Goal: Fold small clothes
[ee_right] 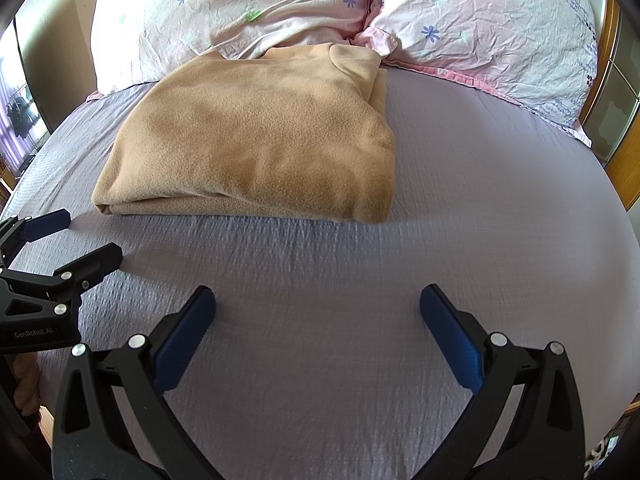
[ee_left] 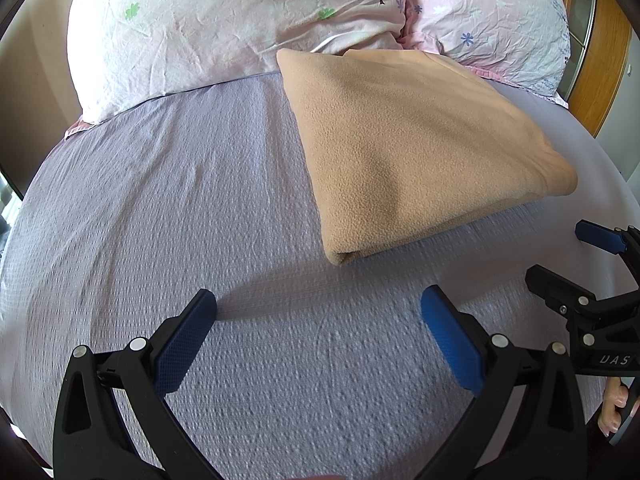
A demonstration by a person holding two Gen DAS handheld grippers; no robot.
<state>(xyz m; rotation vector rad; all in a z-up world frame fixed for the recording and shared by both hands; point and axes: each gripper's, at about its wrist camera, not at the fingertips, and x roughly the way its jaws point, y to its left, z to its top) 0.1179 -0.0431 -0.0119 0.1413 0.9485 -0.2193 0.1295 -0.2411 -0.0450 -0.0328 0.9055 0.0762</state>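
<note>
A tan fleece garment (ee_left: 416,152) lies folded into a thick rectangle on the lilac bed sheet (ee_left: 200,208), its far edge near the pillows. It also shows in the right wrist view (ee_right: 260,148). My left gripper (ee_left: 318,306) is open and empty, hovering over bare sheet in front of and left of the garment. My right gripper (ee_right: 318,304) is open and empty, over the sheet in front of the garment. Each gripper shows in the other's view, the right one (ee_left: 560,256) and the left one (ee_right: 76,236), both open.
Two floral pink-white pillows (ee_left: 224,28) (ee_right: 492,28) lie across the head of the bed behind the garment. A wooden frame (ee_left: 600,64) stands at the right. The lilac sheet (ee_right: 500,208) stretches flat to the right of the garment.
</note>
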